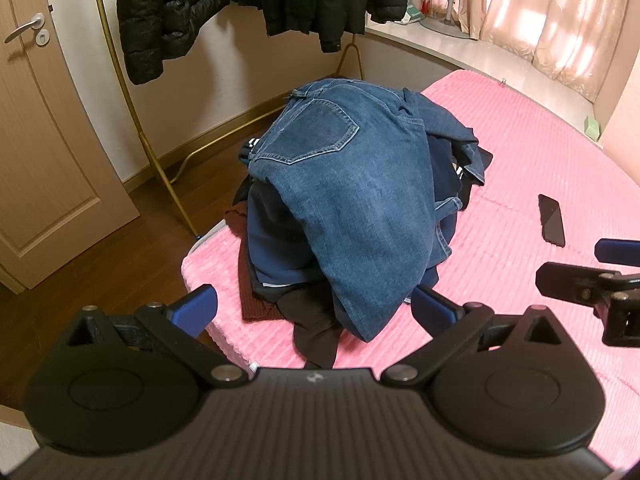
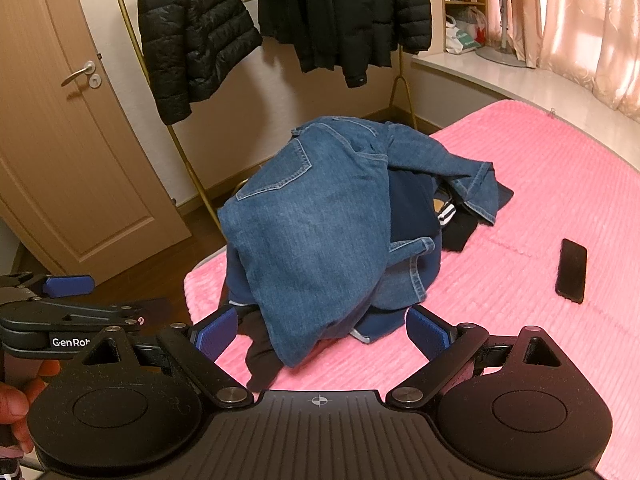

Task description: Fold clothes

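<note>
A heap of clothes sits on the near corner of the pink bed [image 1: 540, 160] [image 2: 560, 184]. Blue jeans [image 1: 348, 184] [image 2: 316, 236] drape over the top, back pocket showing. Under them lie a navy garment [image 1: 268, 248] [image 2: 412, 208], a brown knit [image 1: 256, 304] and black fabric [image 1: 316, 336] [image 2: 260, 360]. My left gripper [image 1: 316, 310] is open just short of the heap's near edge, holding nothing. My right gripper [image 2: 320, 328] is open too, its blue pads on either side of the hanging jeans hem, apart from it. Each gripper shows at the edge of the other's view.
A black phone [image 1: 551, 220] [image 2: 572, 270] lies on the bed right of the heap. A gold clothes rack [image 1: 132, 92] [image 2: 188, 160] with dark jackets [image 1: 168, 12] [image 2: 196, 36] stands behind. A door [image 1: 44, 120] is at left, wood floor [image 1: 120, 260] beside the bed, curtains [image 2: 580, 20] at right.
</note>
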Demonstrator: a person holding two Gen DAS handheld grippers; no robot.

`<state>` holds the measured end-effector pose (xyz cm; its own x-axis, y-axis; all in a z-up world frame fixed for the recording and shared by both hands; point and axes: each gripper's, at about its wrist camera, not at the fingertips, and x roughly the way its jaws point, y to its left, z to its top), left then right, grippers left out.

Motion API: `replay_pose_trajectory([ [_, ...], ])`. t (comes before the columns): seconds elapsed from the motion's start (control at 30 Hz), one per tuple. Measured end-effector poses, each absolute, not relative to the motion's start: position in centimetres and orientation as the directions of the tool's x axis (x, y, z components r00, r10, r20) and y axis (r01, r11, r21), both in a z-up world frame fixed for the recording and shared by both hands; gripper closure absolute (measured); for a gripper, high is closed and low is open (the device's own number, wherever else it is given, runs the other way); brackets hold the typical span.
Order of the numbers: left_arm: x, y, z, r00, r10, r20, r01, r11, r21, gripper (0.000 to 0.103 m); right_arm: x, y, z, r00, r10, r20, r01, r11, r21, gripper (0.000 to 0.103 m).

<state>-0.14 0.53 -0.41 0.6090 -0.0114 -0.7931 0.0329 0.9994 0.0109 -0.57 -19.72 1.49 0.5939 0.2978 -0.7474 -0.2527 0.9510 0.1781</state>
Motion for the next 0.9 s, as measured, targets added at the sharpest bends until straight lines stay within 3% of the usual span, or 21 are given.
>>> replay_pose_trajectory([
  [0.43,-0.5,1.1,-0.5,0.620,0.053,-0.783,-0.018,0.998,0.053,0.001,-0.9,-21.7,1.4,0.587,0.310,-0.748,-0.278,0.945,0.174,0.009],
  [0.9,-2.1,4.7,-1.4,0.616,0.107,-0.781,-0.158,0.987,0.011,0.002,1.6,-19.4,1.4,0.584,0.412,-0.700,-0.548,0.836,0.035,0.009],
])
